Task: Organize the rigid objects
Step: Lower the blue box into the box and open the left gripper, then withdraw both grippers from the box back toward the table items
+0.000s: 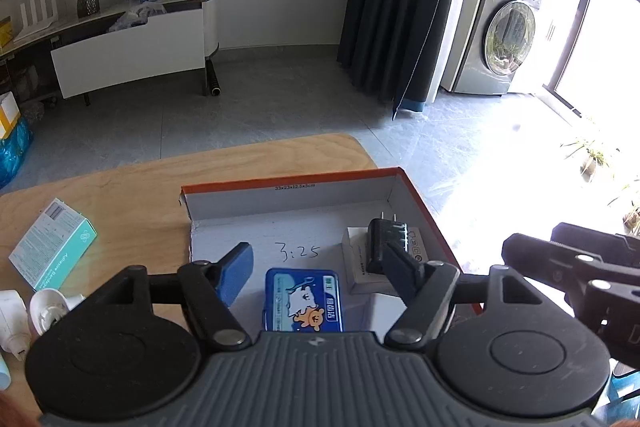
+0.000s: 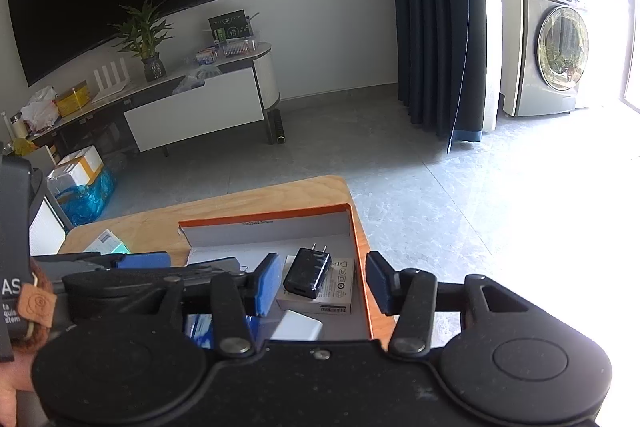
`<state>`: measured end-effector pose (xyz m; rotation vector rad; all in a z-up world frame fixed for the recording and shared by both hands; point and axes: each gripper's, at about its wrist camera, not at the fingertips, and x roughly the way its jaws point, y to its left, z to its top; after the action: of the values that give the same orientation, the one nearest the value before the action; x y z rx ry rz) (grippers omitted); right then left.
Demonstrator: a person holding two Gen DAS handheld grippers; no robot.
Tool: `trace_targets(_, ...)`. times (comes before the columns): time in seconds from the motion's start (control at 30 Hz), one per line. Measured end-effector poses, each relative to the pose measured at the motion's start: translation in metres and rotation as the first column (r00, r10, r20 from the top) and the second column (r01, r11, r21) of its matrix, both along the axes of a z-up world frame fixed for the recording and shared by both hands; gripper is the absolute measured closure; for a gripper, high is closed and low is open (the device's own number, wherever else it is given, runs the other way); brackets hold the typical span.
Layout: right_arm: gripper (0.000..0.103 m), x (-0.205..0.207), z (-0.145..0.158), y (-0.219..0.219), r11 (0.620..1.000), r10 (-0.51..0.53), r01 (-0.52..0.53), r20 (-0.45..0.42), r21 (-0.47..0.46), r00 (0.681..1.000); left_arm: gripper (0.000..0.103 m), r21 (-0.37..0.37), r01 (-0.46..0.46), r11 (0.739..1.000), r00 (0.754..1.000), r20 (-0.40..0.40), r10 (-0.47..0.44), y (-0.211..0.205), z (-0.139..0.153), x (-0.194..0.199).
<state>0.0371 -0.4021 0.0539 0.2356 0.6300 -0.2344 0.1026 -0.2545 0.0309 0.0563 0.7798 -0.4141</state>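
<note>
A shallow cardboard box (image 1: 288, 205) with an orange outside and a white inside lies open on the wooden surface (image 1: 132, 187), near its far right corner. Handwritten figures mark the bare floor of the box. Three things show inside it from the left wrist view: a blue tin (image 1: 303, 301) with a cartoon on its lid lies flat near the front, a white carton (image 1: 360, 267) lies by the right wall, and a black plug adapter (image 1: 386, 241) rests on top of that carton with its two prongs pointing to the far wall. The right wrist view shows one more white piece (image 2: 298, 325) in front of the carton. The left hand-held gripper (image 1: 320, 269) hangs over the tin with its jaws apart and nothing between the pads. The right hand-held gripper (image 2: 324, 283) stands with jaws parted above the adapter and carton, its right finger outside the box wall, gripping nothing. Outside the box, to the left on the surface, lie a teal bandage box (image 1: 50, 245) and some white items (image 1: 44, 309).
</note>
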Motion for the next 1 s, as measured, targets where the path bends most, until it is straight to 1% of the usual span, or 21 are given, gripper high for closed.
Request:
trace_targets(0.1,0.041,0.0,-0.002,0.003,1.0,0.006,-0.006,-0.007,0.005,1.0,0.024,-0.006,-0.007,1.0,1.0,0.004,0.007,0.003,0.002,-0.006)
trace_targets(0.23,0.04,-0.001,-0.002,0.012,1.0,0.02,-0.02,-0.013,0.004,1.0,0.022,0.002,-0.029,1.0,1.0,0.008,0.029,0.011,0.006,-0.012)
trace_targets(0.33,0.037,-0.002,-0.002,0.017,1.0,0.023,-0.023,-0.01,0.006,1.0,0.017,0.008,-0.049,0.999,0.999,0.011,0.049,0.019,0.008,-0.016)
trace_targets(0.37,0.033,-0.003,-0.001,0.019,1.0,0.023,-0.023,-0.008,0.007,1.0,0.016,0.008,-0.058,0.998,0.998,0.014,0.058,0.023,0.009,-0.018)
trace_targets(0.43,0.031,-0.005,-0.002,0.023,1.0,0.029,-0.029,-0.008,0.007,1.0,0.013,0.012,-0.08,0.997,0.997,0.015,0.08,0.03,0.008,-0.023)
trace_targets(0.63,0.03,-0.008,-0.007,0.036,0.999,0.051,-0.051,-0.025,0.02,0.998,0.009,0.022,-0.116,0.993,0.993,0.007,0.116,0.047,0.008,-0.032)
trace_targets(0.73,0.026,-0.01,-0.008,0.044,0.998,0.066,-0.065,-0.028,0.021,0.997,0.009,0.022,-0.137,0.99,0.991,0.014,0.137,0.058,0.009,-0.035)
trace_targets(0.8,0.026,-0.01,-0.009,0.049,0.997,0.071,-0.07,-0.031,0.025,0.997,0.008,0.028,-0.145,0.989,0.989,0.016,0.145,0.063,0.009,-0.036)
trace_targets(0.9,0.026,-0.009,-0.011,0.056,0.995,0.09,-0.088,-0.037,0.035,0.995,0.004,0.034,-0.168,0.985,0.986,0.013,0.168,0.072,0.009,-0.038)
trace_targets(1.0,0.026,-0.007,-0.013,0.065,0.994,0.11,-0.108,-0.044,0.032,0.993,0.004,0.033,-0.184,0.982,0.983,0.007,0.184,0.082,0.008,-0.041)
